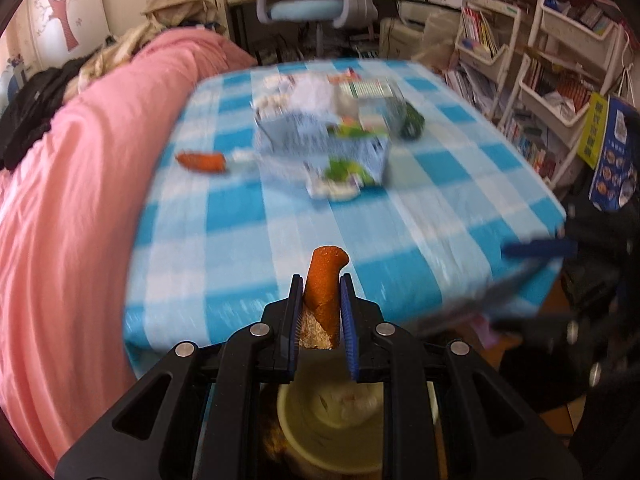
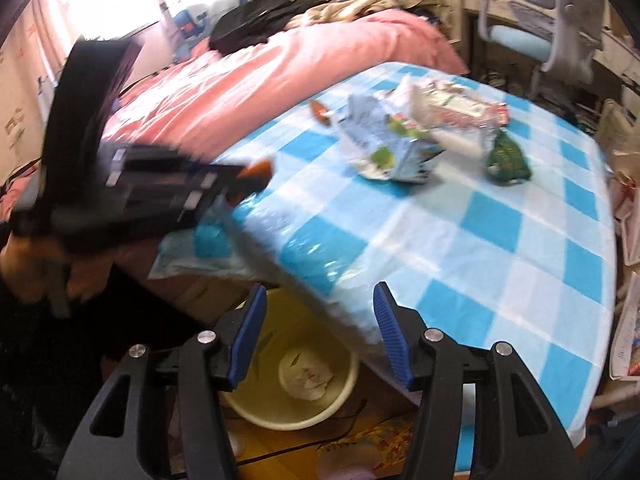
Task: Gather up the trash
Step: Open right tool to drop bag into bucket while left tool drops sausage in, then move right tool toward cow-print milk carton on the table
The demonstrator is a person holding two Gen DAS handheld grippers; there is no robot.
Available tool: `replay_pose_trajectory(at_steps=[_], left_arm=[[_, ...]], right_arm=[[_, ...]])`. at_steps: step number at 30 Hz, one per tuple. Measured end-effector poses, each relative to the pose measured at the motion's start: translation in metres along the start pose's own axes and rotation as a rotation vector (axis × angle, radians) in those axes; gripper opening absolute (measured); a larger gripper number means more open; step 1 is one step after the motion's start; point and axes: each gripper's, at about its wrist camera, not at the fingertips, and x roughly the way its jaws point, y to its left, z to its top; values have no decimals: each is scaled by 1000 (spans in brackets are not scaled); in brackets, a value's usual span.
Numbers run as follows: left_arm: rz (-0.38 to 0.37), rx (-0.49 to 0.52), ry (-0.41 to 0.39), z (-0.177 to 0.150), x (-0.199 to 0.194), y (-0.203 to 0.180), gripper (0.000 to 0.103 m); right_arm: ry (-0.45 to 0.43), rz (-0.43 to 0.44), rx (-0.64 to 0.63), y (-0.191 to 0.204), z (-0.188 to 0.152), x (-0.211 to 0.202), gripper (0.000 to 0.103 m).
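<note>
Trash in hand first: my left claw (image 1: 320,304) is clamped on an orange wrapper (image 1: 325,280) that sticks up between its pads, and I have it over the near edge of the counter (image 1: 400,216), with the pale yellow waste bin (image 1: 332,432) showing directly below. My right claw (image 2: 320,336) hangs with its jaws apart and nothing between them, above the same bin (image 2: 296,380), where crumpled white paper (image 2: 306,376) already lies at the bottom.

I judge this as the drop-off step: the wrapper needs to come squarely over the bin mouth before I release the left grip, and the right claw is free to go back for more.

More trash waits further out on the blue-and-white checked cloth: a torn light-blue carton (image 2: 384,148), a clear plastic package (image 2: 456,116), a dark green packet (image 2: 508,156) and a small orange scrap (image 1: 202,161). A bed with a pink cover (image 1: 80,184) sits along the counter's left side, a blue-seated desk chair (image 1: 308,8) beyond it, and crowded white bookshelves (image 1: 532,80) to the right.
</note>
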Motion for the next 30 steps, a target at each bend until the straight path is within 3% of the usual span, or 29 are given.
replay_pose_trajectory(at_steps=[5,7,9,13,19,24,30], left_arm=[[-50,60,169,-29,19,-23,22],[-34,75,169,-34,18,-27,37],[-13,59,138,-30,13,-25,50],[60,-85,-6,-9,-10,2,65],[180,-158,-147,29,-31,23,81],[213,-164,-192,53,-33,32,84],[199,-185,-203,64,-30,35,86]], right_arm=[[1,-59,-47,8,1,3,56],[-4,-84,-59,8,2,1,57],[-21,-99,-47,5,2,-2,59],[-57,-122,-3,-6,2,-11,60],[-149,-160,49,-14,9,-23,66],[-214,-193,79,-18,17,-28,71],[-239,-216,80,-21,23,-23,71]])
